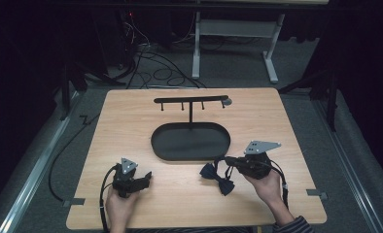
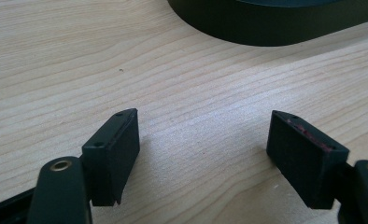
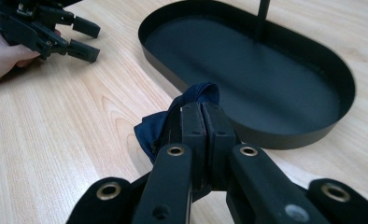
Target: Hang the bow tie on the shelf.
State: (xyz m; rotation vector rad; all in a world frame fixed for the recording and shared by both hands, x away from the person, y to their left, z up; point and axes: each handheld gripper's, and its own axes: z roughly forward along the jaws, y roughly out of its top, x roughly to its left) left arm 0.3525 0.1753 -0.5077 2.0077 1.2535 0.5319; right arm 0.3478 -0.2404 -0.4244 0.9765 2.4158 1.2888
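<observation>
A dark navy bow tie (image 1: 217, 177) lies on the wooden table (image 1: 131, 116), just in front of the black oval tray (image 1: 163, 148). My right gripper (image 1: 220, 162) is shut on the tie's strap; in the right gripper view its jaws are pressed together around the navy fabric (image 3: 203, 92), with the bow (image 3: 149, 130) hanging to their left. My left gripper (image 1: 148, 176) rests low over the table at the front left, open, with bare wood between its pads (image 2: 114, 154). The left gripper (image 3: 86, 39) appears open in the right gripper view too.
The tray (image 3: 313, 135) carries a thin upright post and a crossbar (image 1: 190, 99) with small hooks. Its dark rim (image 2: 266, 32) lies ahead of my left gripper. Cables and a table frame (image 1: 235, 29) lie on the floor beyond the table.
</observation>
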